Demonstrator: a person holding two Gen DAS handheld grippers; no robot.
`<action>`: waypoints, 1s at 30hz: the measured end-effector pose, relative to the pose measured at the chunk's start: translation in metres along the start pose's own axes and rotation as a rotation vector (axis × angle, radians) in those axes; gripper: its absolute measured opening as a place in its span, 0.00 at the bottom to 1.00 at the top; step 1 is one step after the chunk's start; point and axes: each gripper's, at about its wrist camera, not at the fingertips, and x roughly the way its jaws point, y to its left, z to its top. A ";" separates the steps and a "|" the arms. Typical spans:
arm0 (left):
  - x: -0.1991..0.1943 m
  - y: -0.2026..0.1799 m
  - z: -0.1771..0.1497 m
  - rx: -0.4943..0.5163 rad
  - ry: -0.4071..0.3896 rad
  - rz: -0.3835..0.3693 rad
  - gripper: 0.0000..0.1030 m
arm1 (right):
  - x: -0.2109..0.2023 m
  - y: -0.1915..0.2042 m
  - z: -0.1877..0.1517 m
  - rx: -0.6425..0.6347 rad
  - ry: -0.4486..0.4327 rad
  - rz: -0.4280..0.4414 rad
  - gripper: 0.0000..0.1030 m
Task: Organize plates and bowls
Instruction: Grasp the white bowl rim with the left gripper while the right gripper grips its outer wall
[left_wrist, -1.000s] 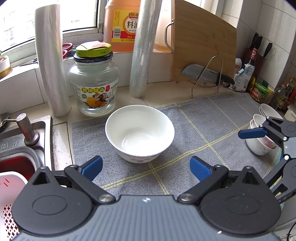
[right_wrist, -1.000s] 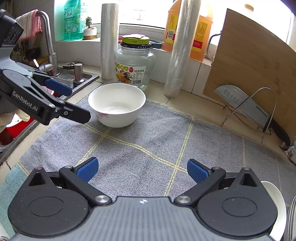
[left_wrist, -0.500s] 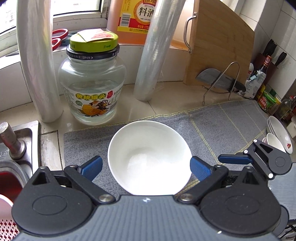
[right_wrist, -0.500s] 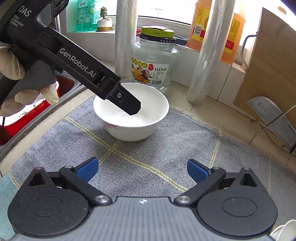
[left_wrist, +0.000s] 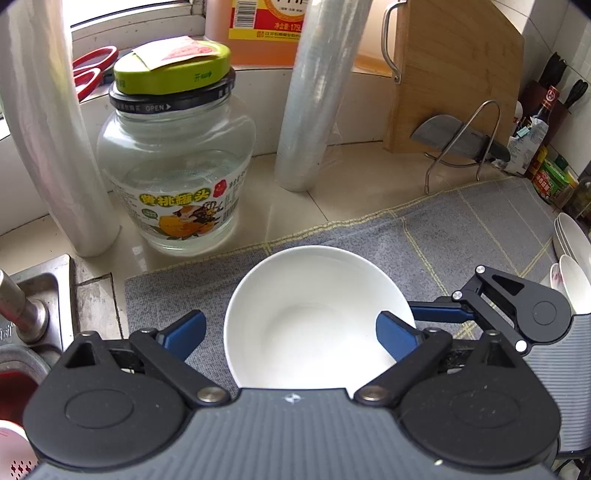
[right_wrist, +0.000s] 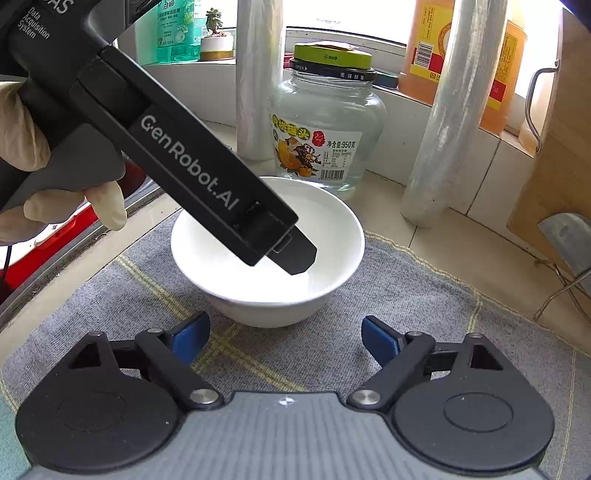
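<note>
Left wrist view: white bowl (left_wrist: 317, 317) sat upright on the grey checked mat (left_wrist: 461, 236), lower centre of frame, near the mat's left end. Left gripper (left_wrist: 290, 332) straddled the bowl's rim; its jaws had just been closing. Right blue pad (left_wrist: 395, 338) lay inside the bowl against or just beside the inner wall; left blue pad (left_wrist: 183, 334) stood outside the bowl, apart from the wall with mat showing between. Fingers therefore apart, no clamp on the bowl seen.

Right gripper appeared at the right edge of this view, one blue finger (left_wrist: 436, 315) pointing at the bowl's right rim; could not tell whether it touched.

Right wrist view: right gripper (right_wrist: 284, 341) hovered low over the mat, just short of the bowl (right_wrist: 266, 295), which sat at frame centre. Its jaws had just been closing; both blue pads apart, only mat between them.

A gloved hand (right_wrist: 44, 184), left of frame, held the left gripper's black body, which slanted down into the bowl.

Glass jar (left_wrist: 173, 173) with green lid stood on the counter above and left of the bowl. More white dishes (left_wrist: 572, 258) stood stacked at the right edge of the left view.
</note>
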 end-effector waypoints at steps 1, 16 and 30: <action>0.001 0.000 0.000 0.000 0.001 0.000 0.91 | 0.001 0.000 0.001 -0.005 -0.003 0.000 0.87; 0.007 0.002 0.005 -0.010 0.015 -0.015 0.84 | 0.005 0.008 0.006 -0.068 -0.027 0.014 0.86; 0.010 0.001 0.006 0.006 0.028 -0.050 0.76 | 0.002 0.009 0.011 -0.086 -0.042 0.027 0.84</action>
